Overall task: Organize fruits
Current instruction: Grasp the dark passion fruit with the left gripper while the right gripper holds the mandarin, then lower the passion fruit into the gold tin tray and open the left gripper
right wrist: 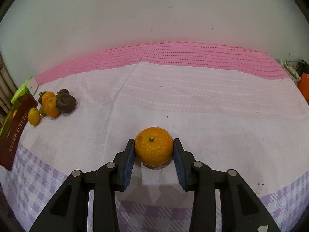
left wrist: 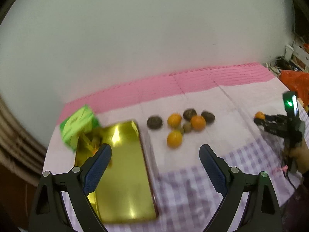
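In the right wrist view my right gripper [right wrist: 154,140] is shut on a mandarin orange [right wrist: 154,147], with both blue pads pressed against its sides, low over the pale cloth. The left wrist view shows that same gripper [left wrist: 270,122] far right with the orange [left wrist: 259,115] at its tips. My left gripper [left wrist: 155,150] stands wide open with nothing between its fingers, over the cloth beside a shiny gold box [left wrist: 123,174]. A cluster of loose fruit [left wrist: 181,124] lies beyond it: three oranges, three dark brown fruits and a small greenish one. That cluster [right wrist: 52,104] sits far left in the right wrist view.
A green carton [left wrist: 79,125] leans behind the gold box, whose maroon side [right wrist: 15,127] shows in the right wrist view. An orange plastic bag [left wrist: 295,81] and clutter lie at the far right. A hand [left wrist: 299,154] grips the right tool. The cloth [right wrist: 193,100] reaches a white wall.
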### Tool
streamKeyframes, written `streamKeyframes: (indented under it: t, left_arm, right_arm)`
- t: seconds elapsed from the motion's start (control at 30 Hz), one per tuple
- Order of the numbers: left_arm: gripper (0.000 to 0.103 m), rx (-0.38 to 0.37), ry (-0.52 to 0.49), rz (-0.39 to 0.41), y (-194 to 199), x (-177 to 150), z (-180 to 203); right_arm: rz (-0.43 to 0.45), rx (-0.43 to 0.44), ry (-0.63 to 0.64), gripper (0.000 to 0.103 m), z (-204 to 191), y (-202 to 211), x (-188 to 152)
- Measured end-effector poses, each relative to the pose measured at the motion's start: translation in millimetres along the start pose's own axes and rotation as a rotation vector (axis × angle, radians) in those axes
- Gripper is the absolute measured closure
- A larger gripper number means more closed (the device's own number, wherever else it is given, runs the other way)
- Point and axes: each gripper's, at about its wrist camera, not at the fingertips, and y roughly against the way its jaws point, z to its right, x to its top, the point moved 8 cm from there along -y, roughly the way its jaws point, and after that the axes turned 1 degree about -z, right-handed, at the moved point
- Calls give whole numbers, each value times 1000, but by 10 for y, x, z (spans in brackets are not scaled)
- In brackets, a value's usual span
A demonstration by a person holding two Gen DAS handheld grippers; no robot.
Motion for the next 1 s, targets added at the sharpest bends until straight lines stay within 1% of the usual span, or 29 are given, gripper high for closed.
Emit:
streamKeyframes:
  t: [0.1, 0.2, 0.27, 0.3, 0.37, 0.4, 0.43, 0.47, 0.53, 0.6, 0.67, 0.77, 0.8, 0.87, 0.9, 1.0]
  left_arm:
    - [11, -84, -84, -28, -321, 321, 28]
    - [16, -164, -191, -101, -769, 541, 65]
    - [19, -186, -274, -160, -1059, 609, 59]
    - [21, -198, -299, -188, -1165, 615, 43]
    - [26, -246, -340, -267, -1384, 577, 15]
    - [33, -241, -365, -295, -1491, 549, -23]
    - [35, -226, -394, -321, -1610, 530, -74]
    - [35, -225, -407, -338, -1672, 519, -94]
    - [36, -248, -428, -375, -1804, 487, -118]
    - [36, -270, -434, -382, -1897, 501, -117]
    - [36, -317, -437, -405, -1983, 475, -86]
    - [36, -309, -469, -431, -2154, 395, -26]
    - [36, -318, -469, -445, -2174, 369, -17]
    - [50, -341, -471, -477, -2244, 276, 4]
    - [59, -351, -463, -488, -2264, 243, 5]
    - [60, -346, -422, -475, -2270, 226, -16]
  right_arm:
    - [1, 16, -8, 66, -29, -2, 12]
    - [3, 34, -21, 65, -17, -10, 20]
    - [5, 41, -26, 65, -10, -7, 13]
    - [5, 45, -28, 65, -13, -5, 15]
    - [6, 53, -32, 64, -10, -6, 14]
    - [6, 57, -35, 64, -8, -8, 15]
    - [7, 61, -37, 64, -8, -9, 17]
    - [7, 63, -38, 64, -12, -7, 17]
    - [6, 64, -35, 62, -17, -16, 24]
    - [5, 62, -29, 61, -23, -16, 22]
    - [4, 60, -23, 59, -40, -19, 20]
    - [3, 58, -18, 58, -47, -25, 26]
    - [3, 58, -18, 58, -47, -27, 24]
    - [2, 58, -19, 57, -48, -25, 23]
    - [2, 59, -17, 56, -56, -29, 25]
    - [0, 60, -10, 53, -79, -36, 30]
